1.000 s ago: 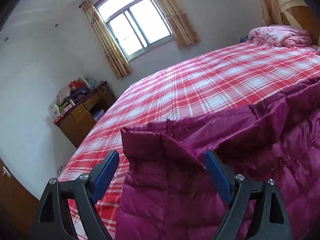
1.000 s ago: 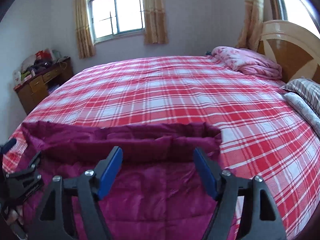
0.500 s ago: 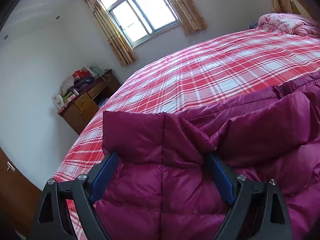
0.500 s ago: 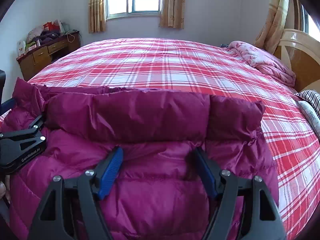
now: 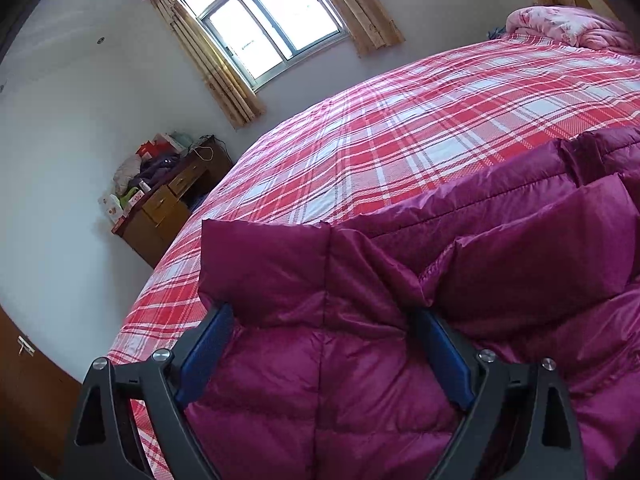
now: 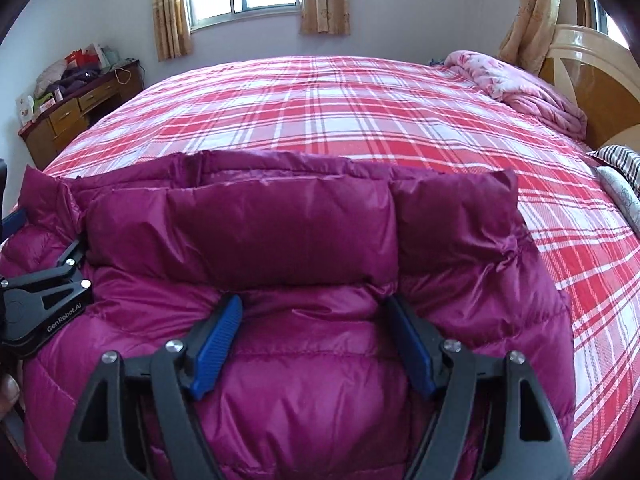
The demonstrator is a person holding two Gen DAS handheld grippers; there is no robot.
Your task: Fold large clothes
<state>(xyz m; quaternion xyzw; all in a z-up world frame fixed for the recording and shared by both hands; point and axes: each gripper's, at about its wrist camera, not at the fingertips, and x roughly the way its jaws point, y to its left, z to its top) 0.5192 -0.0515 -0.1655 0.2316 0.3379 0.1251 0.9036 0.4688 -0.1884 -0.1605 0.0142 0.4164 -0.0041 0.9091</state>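
A magenta quilted down jacket (image 5: pixel 400 320) lies on the near part of the red plaid bed (image 5: pixel 400 140). Its far edge is folded up into a puffy band. My left gripper (image 5: pixel 320 320) is open, its blue pads on either side of the jacket's left corner, fabric bulging between them. In the right wrist view the jacket (image 6: pixel 300 240) fills the foreground. My right gripper (image 6: pixel 316 312) is open over its right part, pads astride a raised fold. The left gripper (image 6: pixel 44 304) shows at the left edge there.
A wooden desk (image 6: pixel 72 116) piled with bags stands by the wall left of the bed. A pink folded quilt (image 6: pixel 516 84) and a striped pillow (image 6: pixel 620 160) lie by the headboard (image 6: pixel 592 80). A curtained window (image 5: pixel 272 24) is beyond the bed.
Both grippers have pushed forward and down over the jacket. Its far edge has bunched up into a thick fold between and ahead of the pads. Both stayed open.
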